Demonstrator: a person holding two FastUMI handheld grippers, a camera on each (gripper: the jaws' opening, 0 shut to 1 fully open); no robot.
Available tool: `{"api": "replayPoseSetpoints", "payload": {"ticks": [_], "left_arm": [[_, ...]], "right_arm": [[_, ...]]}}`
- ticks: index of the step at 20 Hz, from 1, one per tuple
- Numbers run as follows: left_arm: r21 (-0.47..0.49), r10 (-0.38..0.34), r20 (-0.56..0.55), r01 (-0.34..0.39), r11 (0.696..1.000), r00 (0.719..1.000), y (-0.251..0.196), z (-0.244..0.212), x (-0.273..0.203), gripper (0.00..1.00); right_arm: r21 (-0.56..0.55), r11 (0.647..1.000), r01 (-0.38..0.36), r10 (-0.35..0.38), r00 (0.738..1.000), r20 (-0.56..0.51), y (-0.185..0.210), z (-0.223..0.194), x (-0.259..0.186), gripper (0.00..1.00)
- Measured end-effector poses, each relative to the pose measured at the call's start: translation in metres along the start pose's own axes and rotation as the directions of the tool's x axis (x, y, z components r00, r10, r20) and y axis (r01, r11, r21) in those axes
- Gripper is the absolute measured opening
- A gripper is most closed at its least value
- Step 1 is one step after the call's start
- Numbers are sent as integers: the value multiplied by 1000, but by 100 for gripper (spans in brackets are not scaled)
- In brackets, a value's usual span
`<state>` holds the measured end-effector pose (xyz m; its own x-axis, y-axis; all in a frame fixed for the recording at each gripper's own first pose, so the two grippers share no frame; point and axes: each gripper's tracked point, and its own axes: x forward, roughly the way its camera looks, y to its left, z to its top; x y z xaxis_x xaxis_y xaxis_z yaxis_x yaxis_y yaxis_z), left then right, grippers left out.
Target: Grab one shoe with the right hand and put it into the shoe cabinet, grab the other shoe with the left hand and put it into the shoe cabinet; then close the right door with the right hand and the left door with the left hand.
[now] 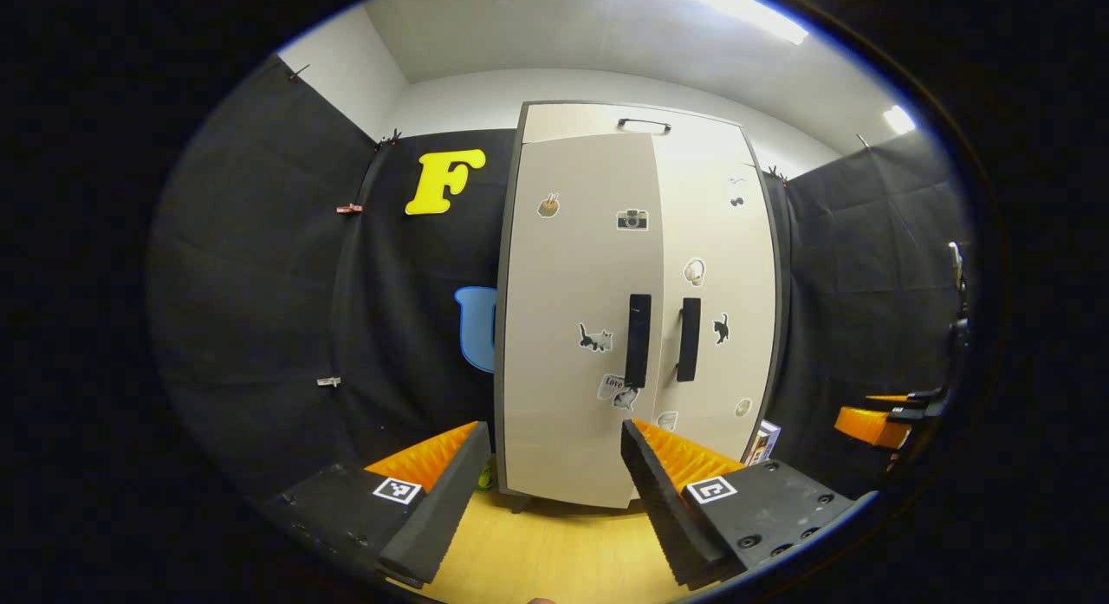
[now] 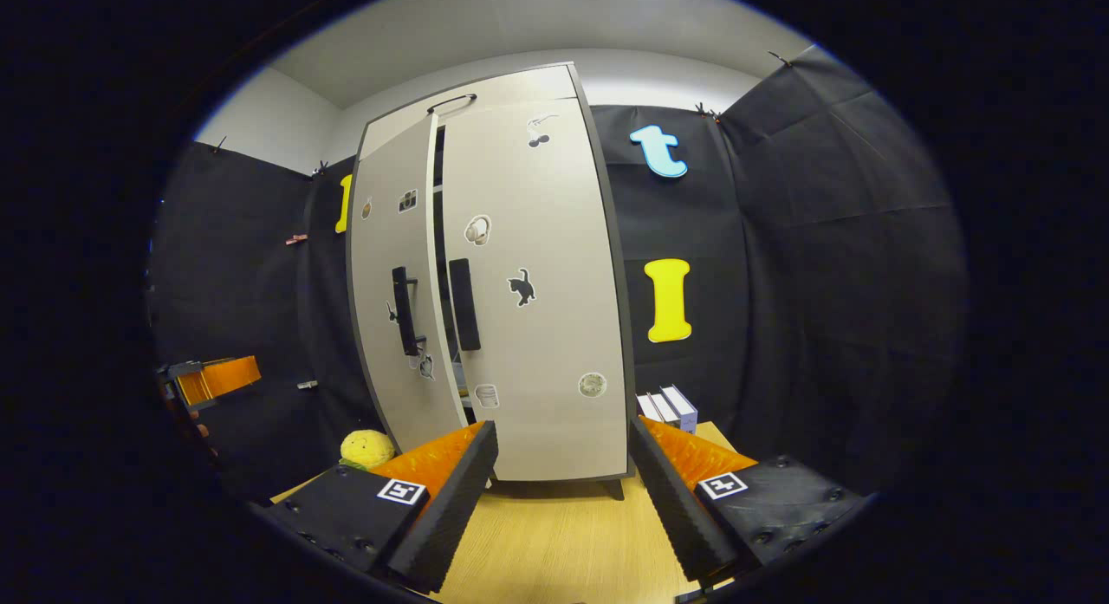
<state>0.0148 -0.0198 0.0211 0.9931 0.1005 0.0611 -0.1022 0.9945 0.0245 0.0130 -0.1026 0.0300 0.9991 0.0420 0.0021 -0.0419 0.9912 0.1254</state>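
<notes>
Two grippers face a tall pale shoe cabinet (image 1: 598, 327) that stands on a light wooden table (image 1: 554, 552) against the booth's black cloth wall. Beside its foot on one side lies a small yellow plush toy (image 2: 366, 448), and on the other side a few books (image 2: 669, 408) stand upright near the cabinet's corner; neither sits between the grippers and the doors. In the left gripper view the left gripper (image 1: 548, 500) hangs low in front of the cabinet with its jaws spread wide and nothing between them, and the other gripper (image 1: 884, 418) shows far off at the right edge. In the right gripper view the right gripper (image 2: 563, 500) is likewise wide open and empty, its fingers framing the cabinet's base, with the other gripper (image 2: 212, 379) at the far left. The cabinet has dark edges, a dark handle on top (image 1: 644, 125) and two long doors dotted with small stickers, cats among them. The right door (image 2: 537, 283) lies flat and looks closed, its black bar handle (image 2: 463, 303) near the middle seam. The left door (image 2: 394, 309) stands slightly ajar in the right gripper view, a dark gap running beside its handle (image 2: 403, 311).
</notes>
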Motion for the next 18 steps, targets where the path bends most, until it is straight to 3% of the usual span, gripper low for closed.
{"api": "replayPoseSetpoints", "payload": {"ticks": [6,10,18], "left_arm": [[-10,-72,-69,71,997,995,-12,-52,-21,95],[-5,-54,-89,53,999,995,4,-65,-23,95],[-7,-15,-111,15,1000,994,28,-90,-22,95]], "right_arm": [[9,996,83,-83,996,-14,5,-24,-31,98],[7,996,94,-94,994,-59,16,-42,-35,98],[21,994,103,-103,994,-28,33,-46,-39,98]]}}
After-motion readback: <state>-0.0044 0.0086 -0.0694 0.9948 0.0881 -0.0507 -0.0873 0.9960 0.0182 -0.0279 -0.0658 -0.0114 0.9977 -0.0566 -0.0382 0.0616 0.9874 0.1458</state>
